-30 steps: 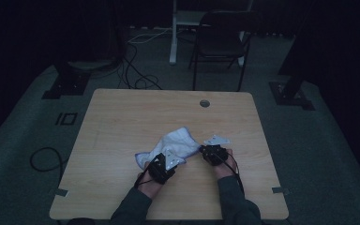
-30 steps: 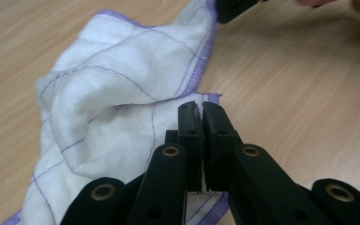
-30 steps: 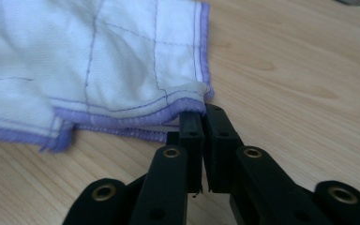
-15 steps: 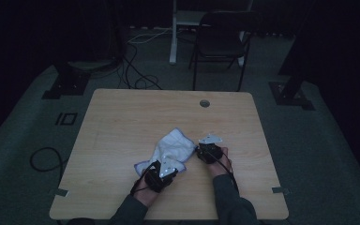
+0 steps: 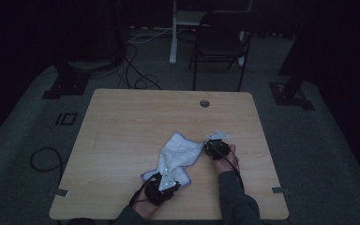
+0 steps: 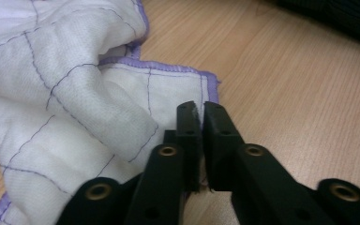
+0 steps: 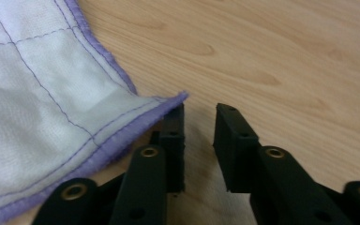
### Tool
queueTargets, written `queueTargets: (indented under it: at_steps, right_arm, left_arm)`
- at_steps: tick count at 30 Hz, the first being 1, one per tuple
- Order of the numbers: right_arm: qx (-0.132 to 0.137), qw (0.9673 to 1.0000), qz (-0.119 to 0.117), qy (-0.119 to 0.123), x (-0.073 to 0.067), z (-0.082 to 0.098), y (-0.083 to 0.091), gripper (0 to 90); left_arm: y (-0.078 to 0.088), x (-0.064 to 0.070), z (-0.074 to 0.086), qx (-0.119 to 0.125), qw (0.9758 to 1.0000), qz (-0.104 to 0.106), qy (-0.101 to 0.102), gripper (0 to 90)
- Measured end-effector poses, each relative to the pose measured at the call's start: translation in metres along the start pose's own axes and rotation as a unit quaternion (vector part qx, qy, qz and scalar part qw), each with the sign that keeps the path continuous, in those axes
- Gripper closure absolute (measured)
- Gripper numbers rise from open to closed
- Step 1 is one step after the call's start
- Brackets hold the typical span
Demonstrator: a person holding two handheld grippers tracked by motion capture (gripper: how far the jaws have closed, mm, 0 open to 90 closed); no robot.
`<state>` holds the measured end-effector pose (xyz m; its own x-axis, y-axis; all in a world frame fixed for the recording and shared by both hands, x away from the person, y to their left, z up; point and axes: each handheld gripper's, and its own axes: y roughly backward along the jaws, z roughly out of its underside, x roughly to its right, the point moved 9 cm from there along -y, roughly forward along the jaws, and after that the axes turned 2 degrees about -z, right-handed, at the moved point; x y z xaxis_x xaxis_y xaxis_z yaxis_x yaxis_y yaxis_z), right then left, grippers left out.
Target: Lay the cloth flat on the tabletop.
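One white cloth [image 5: 178, 154], quilted with purple stitching and a purple hem, lies rumpled on the table [image 5: 122, 122], near its front edge. We see the left gripper [image 6: 200, 115] and right gripper [image 7: 198, 123] just parted, jaws opening, nothing between them.

White quilted cloth [image 7: 42, 117], purple-hemmed, lying on the wooden desk [image 7: 281, 61]. Right gripper [image 7: 200, 123]: black jaws, just parted, nothing between them, cloth corner draped over the left jaw.
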<state>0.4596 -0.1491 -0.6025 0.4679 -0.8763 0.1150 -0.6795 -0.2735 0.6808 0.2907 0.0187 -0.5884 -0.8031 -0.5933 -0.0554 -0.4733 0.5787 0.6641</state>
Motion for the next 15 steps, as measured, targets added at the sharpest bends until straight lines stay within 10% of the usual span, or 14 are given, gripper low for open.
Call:
queueTargets:
  at_steps: [7,15]
  right_arm:
    - [0.015,0.9994,-0.014,-0.027,0.002,0.005,0.022,67.6]
    - [0.04,0.9979,-0.047,-0.018,-0.015,0.005,0.052,65.5]
  left_arm:
    - [0.024,-0.012,-0.014,0.041,0.999,-0.021,0.005,70.9]
    - [0.039,-0.059,-0.007,0.044,0.9943,-0.087,0.043,71.5]
